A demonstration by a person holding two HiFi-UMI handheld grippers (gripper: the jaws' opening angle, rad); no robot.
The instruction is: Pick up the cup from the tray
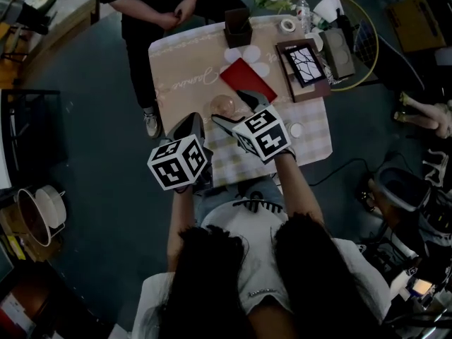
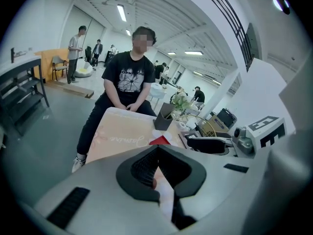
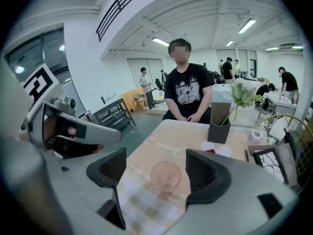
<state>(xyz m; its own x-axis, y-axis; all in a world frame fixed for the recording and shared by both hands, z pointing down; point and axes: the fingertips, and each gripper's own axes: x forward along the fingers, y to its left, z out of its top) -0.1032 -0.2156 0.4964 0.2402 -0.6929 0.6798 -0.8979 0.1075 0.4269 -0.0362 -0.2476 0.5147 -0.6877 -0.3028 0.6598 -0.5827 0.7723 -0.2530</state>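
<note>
Nearest you, the left gripper point(image 2: 157, 150) hangs over the near left corner of the tabletop point(image 1: 185, 68), at lower left of centre in the head view. Its fingers point(image 2: 143, 169) are pressed together at the tips and hold nothing.

Just right of it, the right gripper point(image 1: 237, 111) reaches a little further in. Its fingers point(image 3: 208, 173) are spread wide and are empty. In the right gripper view the cup point(image 3: 166, 174) shows upright in the gap between them, low in the middle of the frame. In the head view it stands just beside the fingertips, and you cannot tell whether either one touches it.

The cup stands where the checked cloth point(image 1: 311, 136) along the near edge meets the plain peach cloth. On its left, bare peach cloth runs out to the left edge. Below that edge is dark floor point(image 1: 92, 154).

Just beyond the cup lies a red card point(image 1: 247, 78), close behind the right fingers. To the right of the card, near the right edge, a tray point(image 1: 305, 90) and other small things crowd the upper right of the tabletop.

At the far edge stands a dark holder point(image 1: 238, 28) with flowers. A person point(image 1: 152, 6) sits beyond the far left corner with hands clasped.
</note>
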